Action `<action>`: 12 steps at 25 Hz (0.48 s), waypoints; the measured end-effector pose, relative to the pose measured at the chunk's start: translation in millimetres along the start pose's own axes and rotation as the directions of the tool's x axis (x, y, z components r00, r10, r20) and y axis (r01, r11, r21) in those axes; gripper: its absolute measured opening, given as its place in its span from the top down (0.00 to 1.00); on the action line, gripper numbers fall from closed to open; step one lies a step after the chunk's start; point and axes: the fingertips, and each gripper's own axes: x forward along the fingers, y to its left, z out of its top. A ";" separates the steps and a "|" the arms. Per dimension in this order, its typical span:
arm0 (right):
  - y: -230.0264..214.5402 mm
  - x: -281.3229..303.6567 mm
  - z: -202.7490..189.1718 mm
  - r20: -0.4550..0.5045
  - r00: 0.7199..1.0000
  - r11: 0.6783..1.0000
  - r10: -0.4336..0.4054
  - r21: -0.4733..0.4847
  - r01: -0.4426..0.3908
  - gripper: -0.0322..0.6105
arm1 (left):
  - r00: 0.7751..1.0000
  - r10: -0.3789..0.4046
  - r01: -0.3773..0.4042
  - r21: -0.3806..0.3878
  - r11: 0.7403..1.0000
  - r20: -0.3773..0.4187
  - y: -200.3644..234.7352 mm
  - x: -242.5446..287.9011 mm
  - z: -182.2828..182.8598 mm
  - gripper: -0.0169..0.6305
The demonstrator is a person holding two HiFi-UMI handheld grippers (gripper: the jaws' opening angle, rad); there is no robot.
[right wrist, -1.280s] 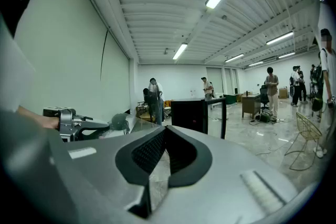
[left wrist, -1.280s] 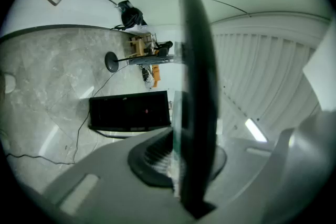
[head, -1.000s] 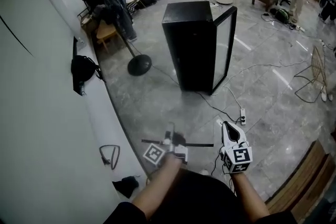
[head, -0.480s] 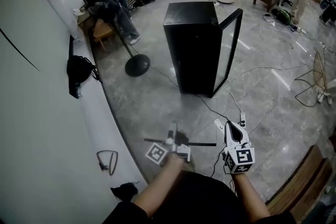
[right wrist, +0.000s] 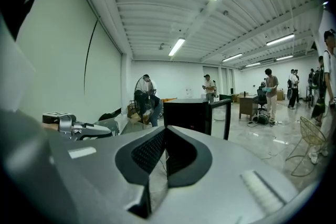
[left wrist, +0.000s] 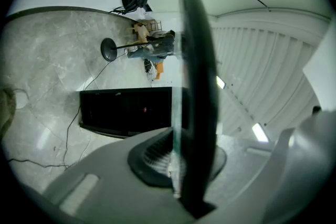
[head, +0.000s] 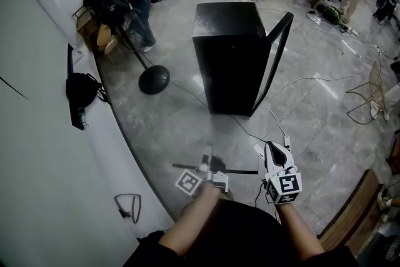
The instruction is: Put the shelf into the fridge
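My left tongs [head: 207, 167] are shut tight on the shelf [head: 240, 171]. I hold it low in front of me, over the floor [head: 187, 122]. From above it is a thin dark line. Its long side runs left to right, with one end past my right tongs [head: 279, 167]. In the left gripper view its dark edge [left wrist: 198, 71] cuts across the fridge [left wrist: 126, 110]. My right tongs [right wrist: 164, 136] are shut and hold nothing. The black fridge [head: 226, 53] stands well ahead with its door [head: 275, 53] open.
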 end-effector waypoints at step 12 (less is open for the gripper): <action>20.6 146.6 33.7 -0.022 0.992 0.992 -0.122 -0.039 0.121 0.95 | 0.993 -0.020 0.017 -0.031 0.999 -0.113 11.1 118.1 89.1 0.95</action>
